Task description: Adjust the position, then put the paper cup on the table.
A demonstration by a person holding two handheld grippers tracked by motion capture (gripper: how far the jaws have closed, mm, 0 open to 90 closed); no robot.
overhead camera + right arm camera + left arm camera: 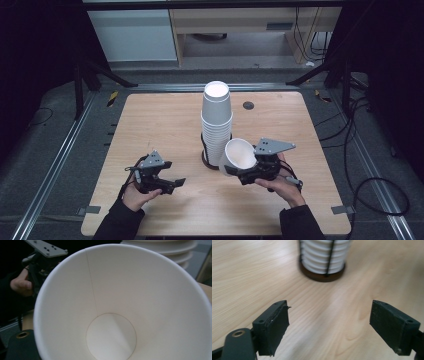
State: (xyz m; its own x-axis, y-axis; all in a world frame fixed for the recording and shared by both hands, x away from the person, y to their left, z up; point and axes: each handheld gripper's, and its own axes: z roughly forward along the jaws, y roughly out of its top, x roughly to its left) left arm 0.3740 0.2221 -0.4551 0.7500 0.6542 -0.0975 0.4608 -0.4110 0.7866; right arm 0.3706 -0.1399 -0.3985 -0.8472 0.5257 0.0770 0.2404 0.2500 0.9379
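Note:
A tall stack of upside-down white paper cups (216,117) stands in a black wire holder on a dark round base (206,161) at the table's middle. My right gripper (235,169) is shut on a single white paper cup (240,153), tilted just right of the stack with its mouth facing up toward me. The cup's inside (120,305) lies close in the right gripper view and hides the jaws. My left gripper (175,183) hovers low over the table at the front left, open and holding nothing (329,325). Ahead of it are the stack (324,255) and base (322,277).
The wooden table (150,125) has a small dark grommet (248,105) at the back right of the stack. Metal rails and cables run along the floor on both sides. The person's left hand (21,285) appears beyond the cup in the right gripper view.

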